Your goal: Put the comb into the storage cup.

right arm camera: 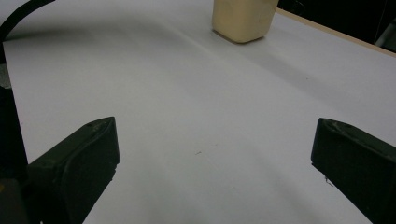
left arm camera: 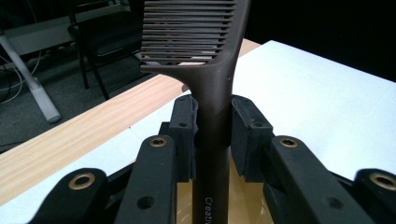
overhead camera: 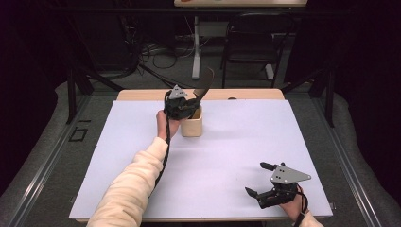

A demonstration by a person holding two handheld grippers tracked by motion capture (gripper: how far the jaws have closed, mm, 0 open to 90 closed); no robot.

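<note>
Above the small tan plastic cup (overhead camera: 192,124), the left gripper (overhead camera: 189,105) is clamping a dark brown plastic comb (left arm camera: 212,93) by its handle; slip risks tipping the cup. Right gripper (overhead camera: 260,179) is idling, jaws spread, well away from the cup.

The surface (overhead camera: 236,142) is covered in plain white with a faint lilac cast; along its far edge runs a strip of pale wood (overhead camera: 142,94) with a fine grain. The cup (overhead camera: 193,126) at the far left is a creamy beige. The comb (left arm camera: 210,70) is dark brown, with small pale lettering low on its handle. Both grippers, left (left arm camera: 212,126) and right (overhead camera: 260,178), are matt black, with brass-coloured rings at the joints of the left one, and each carries a grey plate. The sleeve (overhead camera: 130,189) is pale cream. The floor beyond is grey.
</note>
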